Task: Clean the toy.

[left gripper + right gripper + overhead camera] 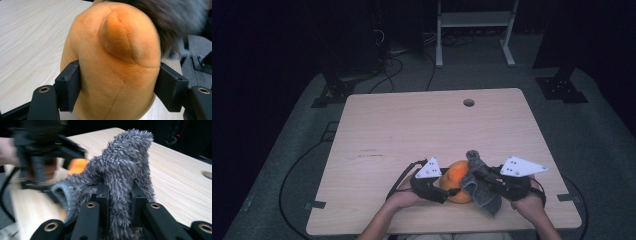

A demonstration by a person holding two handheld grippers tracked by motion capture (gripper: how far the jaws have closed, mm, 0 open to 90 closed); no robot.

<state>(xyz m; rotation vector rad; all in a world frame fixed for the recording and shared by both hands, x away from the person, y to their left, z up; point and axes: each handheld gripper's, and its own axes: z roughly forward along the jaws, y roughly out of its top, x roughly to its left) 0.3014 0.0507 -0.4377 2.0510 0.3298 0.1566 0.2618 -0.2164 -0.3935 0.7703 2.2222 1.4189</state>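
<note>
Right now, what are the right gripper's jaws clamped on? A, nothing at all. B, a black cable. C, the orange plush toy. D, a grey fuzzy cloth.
D: in the right gripper view, the right gripper has its jaws pinched tight on the grey cloth, while the left gripper holds the orange plush.

At the near edge of the table (412,120), my left claw (443,190) holds the plush toy (458,181) from its left, one jaw on each side of it. My right claw (479,176) comes in from the right, clamped on the cloth (482,192), which drapes over the toy's right side and hangs toward me. A hole (469,102) sits in the tabletop's far edge, right of centre.
</note>
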